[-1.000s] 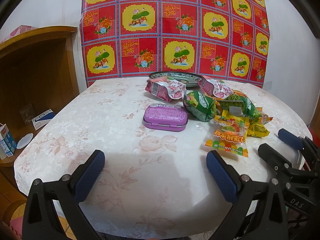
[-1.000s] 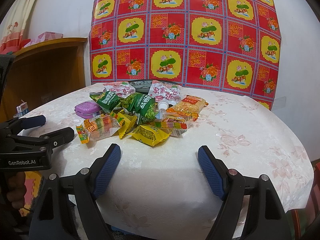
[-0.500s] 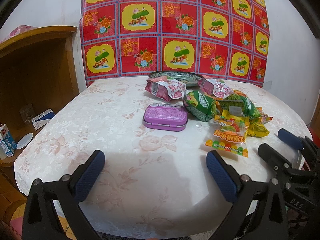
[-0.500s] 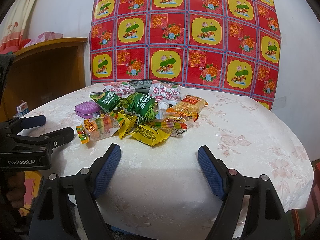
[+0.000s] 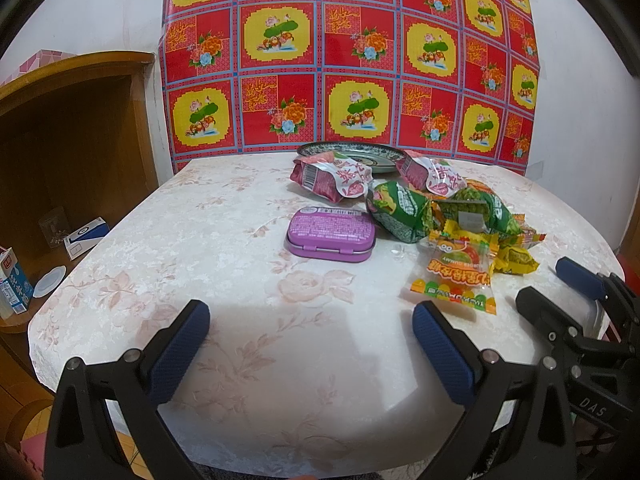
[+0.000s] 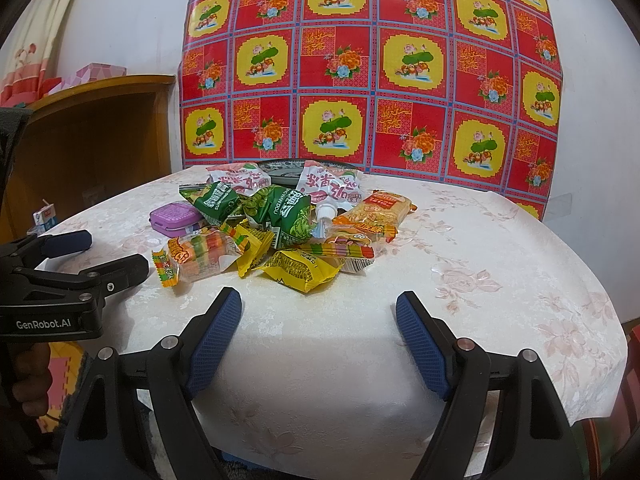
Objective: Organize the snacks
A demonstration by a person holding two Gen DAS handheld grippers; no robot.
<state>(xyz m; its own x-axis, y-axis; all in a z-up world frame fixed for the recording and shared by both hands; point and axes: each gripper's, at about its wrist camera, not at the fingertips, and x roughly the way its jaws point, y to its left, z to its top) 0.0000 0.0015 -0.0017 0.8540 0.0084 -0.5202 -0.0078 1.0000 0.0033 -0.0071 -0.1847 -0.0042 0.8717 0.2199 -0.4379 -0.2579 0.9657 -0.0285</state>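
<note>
Left wrist view matches the frame of a second ago: nothing on the round table with the pale floral cloth (image 5: 168,240) has shifted, and the right wrist view likewise shows no change. The left gripper (image 5: 310,316) hovers over the near table edge, its blue-padded tongs apart with only bare cloth between them. The right gripper (image 6: 318,306) is in the same state, tongs apart and clear of every packet. The heap of snack packets (image 6: 280,224) lies at 12 o'clock from the right gripper and at 1 o'clock from the left. The flat purple tin with a printed lid (image 5: 331,234) sits at the heap's left edge, at 12 o'clock from the left gripper. The dark patterned ceramic plate (image 5: 352,154) lies beyond the heap, against the red and yellow floral sheet (image 5: 348,56) on the wall. Only the left wrist view shows the blue and white carton (image 5: 86,236) on the wooden shelf unit at 9 o'clock. Only the right wrist view shows the orange noodle-snack packet (image 6: 378,210) at the heap's right side, and the person's hand (image 6: 30,376) at 8 o'clock.
</note>
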